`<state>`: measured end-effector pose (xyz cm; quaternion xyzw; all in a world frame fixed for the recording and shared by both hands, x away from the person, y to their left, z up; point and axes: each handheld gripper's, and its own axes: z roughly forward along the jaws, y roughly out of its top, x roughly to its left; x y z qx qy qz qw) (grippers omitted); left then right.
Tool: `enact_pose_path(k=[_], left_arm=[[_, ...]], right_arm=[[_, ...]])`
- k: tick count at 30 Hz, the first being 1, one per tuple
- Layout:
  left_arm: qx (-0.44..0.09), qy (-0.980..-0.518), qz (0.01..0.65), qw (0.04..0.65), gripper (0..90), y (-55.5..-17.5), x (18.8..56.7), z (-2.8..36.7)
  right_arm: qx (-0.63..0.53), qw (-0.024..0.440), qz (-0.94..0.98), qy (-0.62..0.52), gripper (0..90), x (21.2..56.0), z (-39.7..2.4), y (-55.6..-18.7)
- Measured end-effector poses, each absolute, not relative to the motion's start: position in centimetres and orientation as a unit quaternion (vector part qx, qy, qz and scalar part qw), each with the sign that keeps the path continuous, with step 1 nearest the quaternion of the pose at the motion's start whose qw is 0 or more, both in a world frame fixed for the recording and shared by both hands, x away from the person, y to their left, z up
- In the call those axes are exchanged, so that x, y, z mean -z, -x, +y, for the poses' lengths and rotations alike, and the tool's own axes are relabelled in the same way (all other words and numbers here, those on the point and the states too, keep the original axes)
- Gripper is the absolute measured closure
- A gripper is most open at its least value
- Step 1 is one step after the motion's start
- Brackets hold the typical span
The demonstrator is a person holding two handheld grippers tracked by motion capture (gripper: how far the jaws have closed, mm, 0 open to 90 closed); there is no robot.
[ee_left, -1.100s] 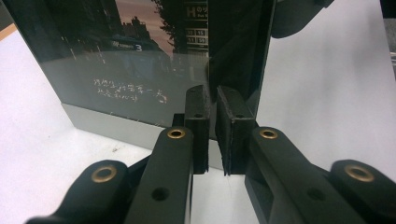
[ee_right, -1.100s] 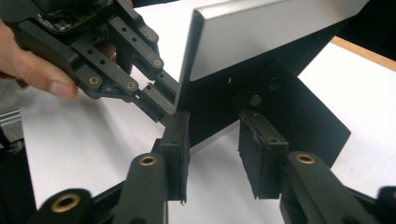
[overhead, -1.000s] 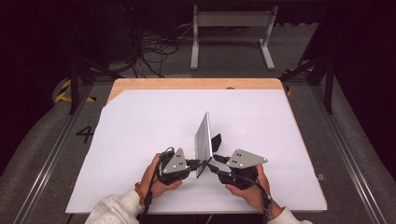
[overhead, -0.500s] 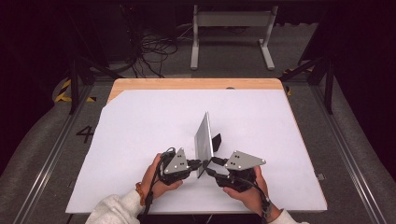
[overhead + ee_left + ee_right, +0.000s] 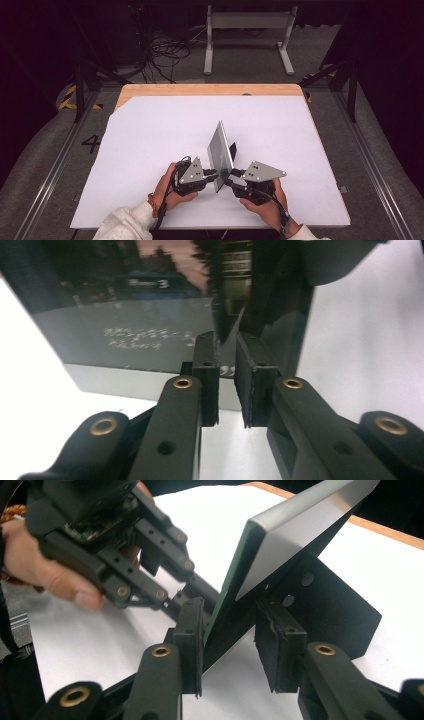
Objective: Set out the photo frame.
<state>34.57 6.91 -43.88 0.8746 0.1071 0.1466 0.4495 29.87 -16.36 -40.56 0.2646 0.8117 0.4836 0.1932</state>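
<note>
A slim tablet (image 5: 220, 150) leans upright on a black stand (image 5: 232, 149) near the front of the white table (image 5: 150, 130). Its lit screen (image 5: 150, 315) faces my left gripper (image 5: 216, 175). That gripper's jaws have just been opening; a narrow gap (image 5: 227, 385) shows between the pads, with nothing pinched, right in front of the tablet's lower bezel. My right gripper (image 5: 230, 645) straddles the tablet's lower corner (image 5: 300, 525) and the stand (image 5: 330, 610). Its jaws have just been closing, one pad on the screen side, the other against the stand's back.
A wooden strip (image 5: 210, 90) borders the table's far edge. Beyond it lie loose cables (image 5: 165, 50) and a white metal frame (image 5: 247, 30) on the grey floor. Both hands (image 5: 170, 192) rest close to the table's front edge.
</note>
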Motion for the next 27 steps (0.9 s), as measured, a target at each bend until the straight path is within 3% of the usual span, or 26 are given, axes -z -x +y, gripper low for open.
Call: enact_pose_path(k=[12,22,27], left_arm=[[-0.16,-0.858,0.16,0.461,65.5,-36.8,43.4,9.6],[-0.165,-0.854,0.173,0.462,58.3,-37.6,43.5,10.3],[-0.166,-0.853,0.176,0.462,56.4,-37.7,43.5,10.5]], right_arm=[[-0.487,0.188,0.809,-0.272,66.4,40.6,-17.2,-29.7],[-0.476,0.197,0.806,-0.292,55.2,41.5,-16.6,-29.8],[-0.477,0.196,0.803,-0.297,57.0,41.7,-16.3,-30.1]])
